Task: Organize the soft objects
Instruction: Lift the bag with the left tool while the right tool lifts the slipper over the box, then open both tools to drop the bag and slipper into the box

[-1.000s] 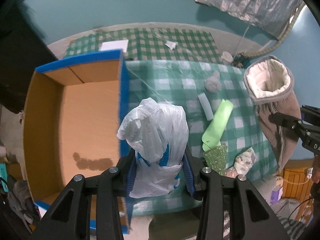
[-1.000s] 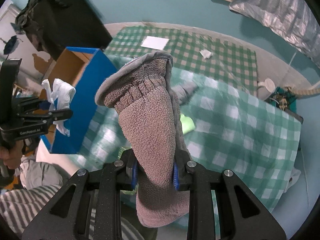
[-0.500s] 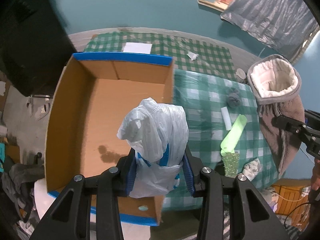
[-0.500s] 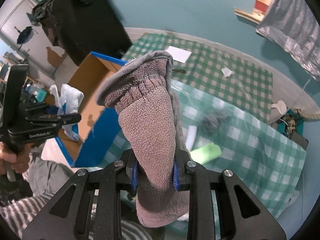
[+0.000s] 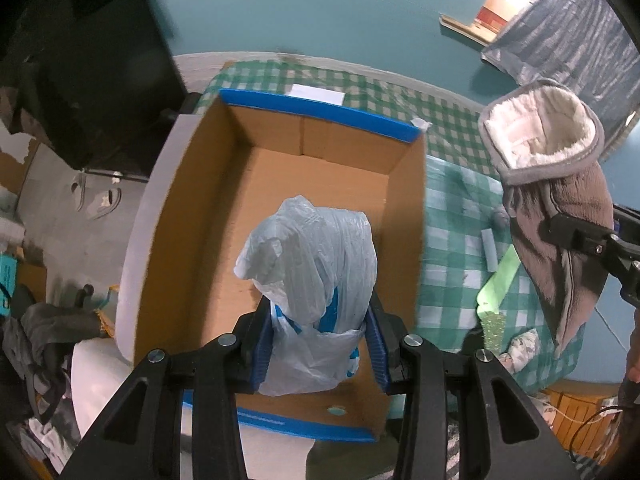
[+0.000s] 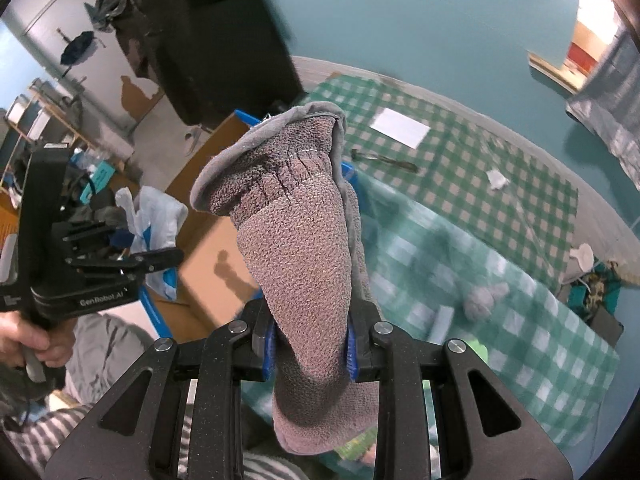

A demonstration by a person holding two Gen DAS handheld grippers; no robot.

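Note:
My left gripper (image 5: 320, 340) is shut on a crumpled white plastic bag (image 5: 316, 264) with blue print and holds it above the open cardboard box (image 5: 208, 216) with blue edges. My right gripper (image 6: 310, 348) is shut on a grey-brown fleece slipper (image 6: 296, 240), held upright above the table. The slipper also shows in the left wrist view (image 5: 560, 200), to the right of the box, with its white lining up. The bag and left gripper show in the right wrist view (image 6: 156, 220), over the box (image 6: 208, 256).
On the green checked tablecloth (image 6: 500, 280) lie a grey soft lump (image 6: 484, 296), a pale blue strip (image 5: 489, 248), a light green piece (image 5: 500, 276) and a white paper (image 6: 400, 128). A black object (image 5: 100, 60) stands left of the box.
My left gripper has moved left with the bag, from the box's right wall to over its inside. My right gripper has moved left with the slipper, closer to the box.

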